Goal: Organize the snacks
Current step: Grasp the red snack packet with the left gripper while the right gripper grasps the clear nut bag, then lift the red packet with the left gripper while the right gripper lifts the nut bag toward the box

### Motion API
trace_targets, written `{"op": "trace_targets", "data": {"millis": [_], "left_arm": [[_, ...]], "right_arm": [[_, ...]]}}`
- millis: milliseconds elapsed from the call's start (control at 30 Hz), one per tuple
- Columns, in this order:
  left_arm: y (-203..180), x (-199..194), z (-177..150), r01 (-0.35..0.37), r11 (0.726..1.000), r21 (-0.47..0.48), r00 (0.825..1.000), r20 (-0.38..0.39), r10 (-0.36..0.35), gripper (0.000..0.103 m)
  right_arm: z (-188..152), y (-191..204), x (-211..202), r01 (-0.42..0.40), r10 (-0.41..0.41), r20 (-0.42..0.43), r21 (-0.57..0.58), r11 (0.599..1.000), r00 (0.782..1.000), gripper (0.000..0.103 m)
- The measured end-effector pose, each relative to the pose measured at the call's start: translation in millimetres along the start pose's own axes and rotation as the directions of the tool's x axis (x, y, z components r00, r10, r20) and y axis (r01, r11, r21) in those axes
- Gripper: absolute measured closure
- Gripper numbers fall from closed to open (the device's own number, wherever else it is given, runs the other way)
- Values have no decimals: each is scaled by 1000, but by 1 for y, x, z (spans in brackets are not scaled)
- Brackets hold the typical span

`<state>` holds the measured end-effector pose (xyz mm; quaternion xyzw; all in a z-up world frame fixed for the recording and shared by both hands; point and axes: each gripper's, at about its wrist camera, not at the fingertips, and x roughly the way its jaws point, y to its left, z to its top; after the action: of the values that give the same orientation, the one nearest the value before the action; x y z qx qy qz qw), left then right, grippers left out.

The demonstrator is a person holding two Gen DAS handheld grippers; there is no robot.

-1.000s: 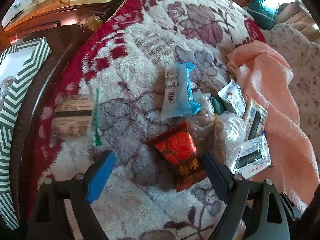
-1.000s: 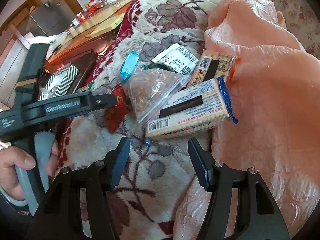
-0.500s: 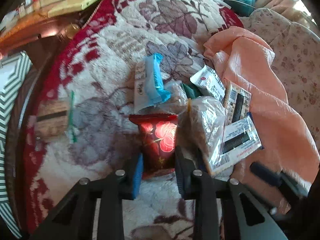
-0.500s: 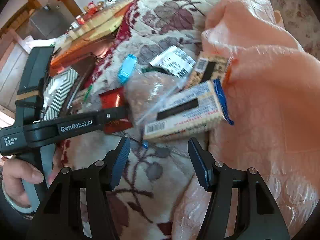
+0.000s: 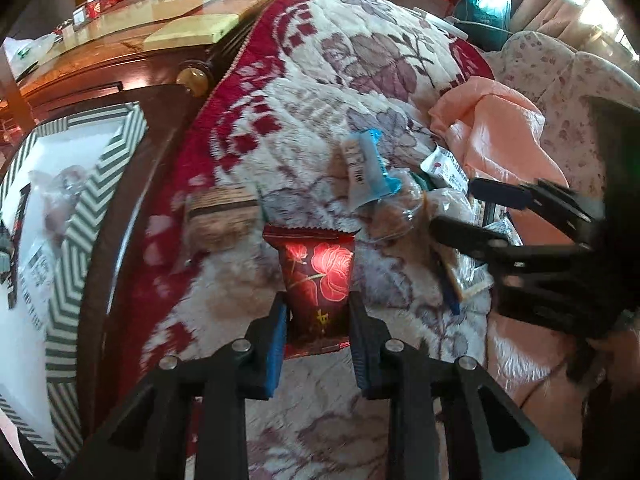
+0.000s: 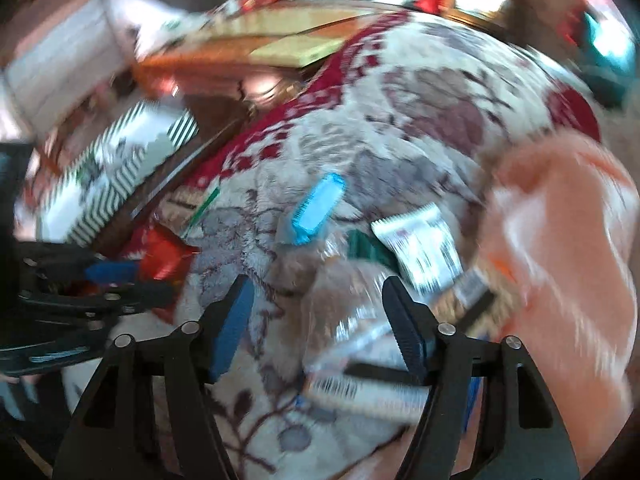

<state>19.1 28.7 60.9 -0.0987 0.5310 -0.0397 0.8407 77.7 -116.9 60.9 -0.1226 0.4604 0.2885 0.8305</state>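
My left gripper [image 5: 318, 322] is shut on a red snack packet with a rose print [image 5: 318, 276] and holds it over the floral blanket [image 5: 320, 92]. The packet also shows in the blurred right wrist view [image 6: 164, 256]. A blue-and-white snack bar [image 5: 366, 172], a clear bag of snacks [image 5: 404, 212] and white barcode packets [image 5: 448, 170] lie in a pile to the right. My right gripper [image 6: 320, 312] is open and empty above the clear bag [image 6: 352, 300], with the blue bar [image 6: 318, 208] and a white packet [image 6: 420, 248] beyond it.
A striped green-and-white box [image 5: 92, 184] holding some packets stands at the left beside the dark wooden bed frame [image 5: 132, 184]. A brown wafer packet [image 5: 222, 216] lies on the blanket near it. A peach cloth [image 5: 504, 136] is bunched at the right.
My left gripper closed on the red packet and lifted it, turning toward the striped box. My right gripper swung left over the pile; its view is now blurred.
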Motion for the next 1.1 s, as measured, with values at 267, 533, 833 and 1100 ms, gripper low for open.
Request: {"op": "trace_targets", "data": {"millis": [267,533,833,1100], "left_arm": [[21,-2,-8,-15,1000,-27,1000,-9,15,73],[25,-18,-12,-30,999,-22,999,37,31,73],[42,-52,-12,-86,996,-23,989,120,88,75],[59,-61,-18,-73,996,-42,990,116,78,81]], "right_arm": [[-16,-18,34,13,-14,-154,-5,1000,988,63],[-31,-2,-8,-77,77,3,137,988,997,68],[-25,42,-37,-109,94,109,143,984,990,68],[-22,67,-39,-132,119,109,122,984,987,68]]}}
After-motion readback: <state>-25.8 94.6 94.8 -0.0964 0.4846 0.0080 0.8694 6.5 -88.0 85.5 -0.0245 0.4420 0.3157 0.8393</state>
